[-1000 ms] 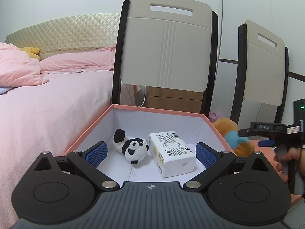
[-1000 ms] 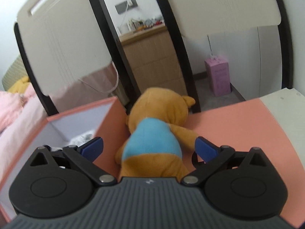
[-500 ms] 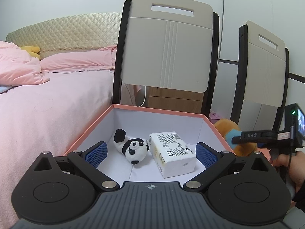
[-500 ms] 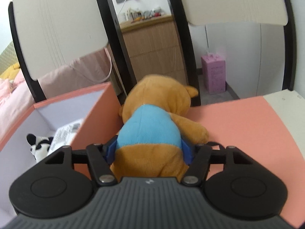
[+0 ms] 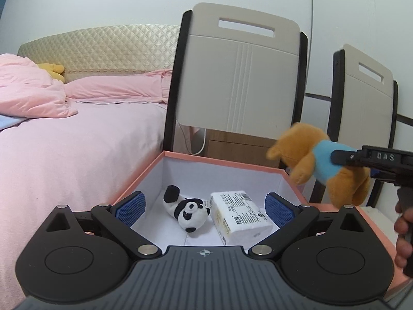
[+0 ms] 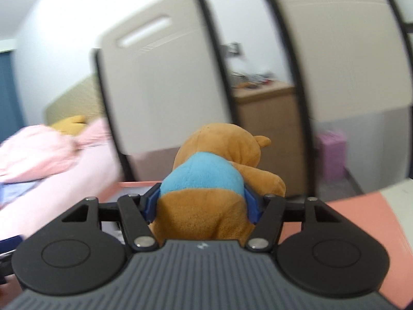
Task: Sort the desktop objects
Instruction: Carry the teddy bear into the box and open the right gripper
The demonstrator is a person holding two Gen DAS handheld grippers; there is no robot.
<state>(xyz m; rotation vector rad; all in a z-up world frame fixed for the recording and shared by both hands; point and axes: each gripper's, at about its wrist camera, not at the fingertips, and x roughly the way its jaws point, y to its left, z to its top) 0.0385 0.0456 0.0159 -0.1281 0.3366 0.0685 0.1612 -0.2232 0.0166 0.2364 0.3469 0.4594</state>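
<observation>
We hold the bear (image 6: 206, 180) in the right claw (image 6: 202, 202), whose two blue pads pinch the plush at the waist, where the blue shirt meets the brown lower body. The grip sits at the narrow middle of the toy, which likely keeps the soft body from slipping out as it travels. From the left wrist view, the bear (image 5: 320, 162) hangs in the air just beyond the right rim of the box (image 5: 219, 161), head pointing toward the box and legs drooping; it touches neither the box nor the table (image 6: 374, 222).

The left claw (image 5: 205, 204) is spread wide and holds nothing. It hovers at the near edge of the box, pads to either side of the contents, leaving the opening free for the incoming toy.

Inside the box lie a panda (image 5: 187, 208) and, just beside it on the right, a tissue pack (image 5: 238, 213). Both rest on the white floor near the front, so bare floor remains toward the back wall.

We judge the current step to be carrying the bear over the rim for release inside. The blur in the right wrist view suggests quick motion.
</observation>
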